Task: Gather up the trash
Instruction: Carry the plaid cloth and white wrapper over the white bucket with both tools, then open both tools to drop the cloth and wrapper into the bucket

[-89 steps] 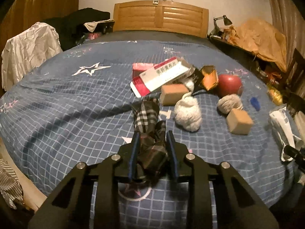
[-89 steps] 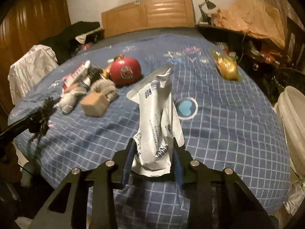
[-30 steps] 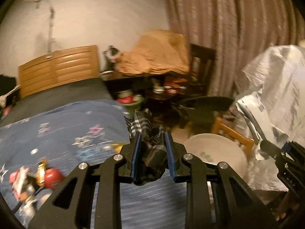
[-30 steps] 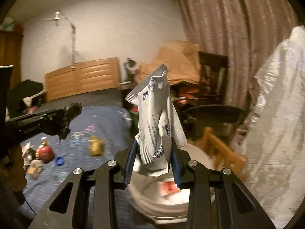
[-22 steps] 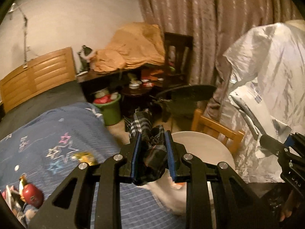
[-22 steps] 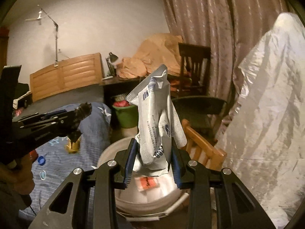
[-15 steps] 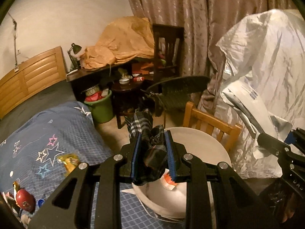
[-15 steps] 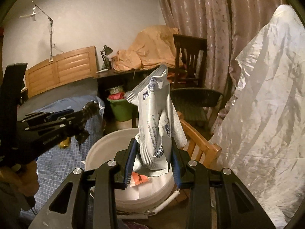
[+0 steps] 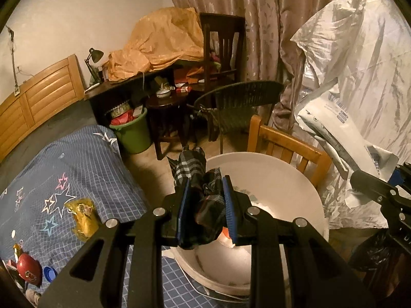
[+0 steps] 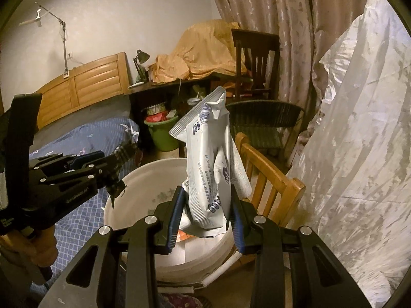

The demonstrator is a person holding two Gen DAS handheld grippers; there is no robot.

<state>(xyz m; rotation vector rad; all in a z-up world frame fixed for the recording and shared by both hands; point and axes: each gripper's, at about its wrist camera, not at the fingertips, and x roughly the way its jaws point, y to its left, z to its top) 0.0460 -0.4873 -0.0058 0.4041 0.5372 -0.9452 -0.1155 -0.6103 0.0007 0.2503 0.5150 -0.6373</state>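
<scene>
two grippers hang over the round white plastic bucket (image 9: 282, 179) beside the bed with the blue checked star-print cover (image 9: 84, 164). the left gripper (image 9: 205, 200) is clamped narrow on a crumpled black-and-white plaid wrapper (image 9: 191, 166), above the bucket's near rim. the right gripper (image 10: 206, 220) pinches an upright white printed plastic pouch (image 10: 210, 159) over the bucket's mouth. a yellow crinkled wrapper (image 9: 82, 217) and a red round tin (image 9: 28, 268) lie on the bed.

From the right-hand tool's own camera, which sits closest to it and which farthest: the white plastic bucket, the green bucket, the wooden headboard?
1. White plastic bucket, just below and ahead of the right tool.
2. Green bucket, on the floor behind it.
3. Wooden headboard, against the far wall, left.
</scene>
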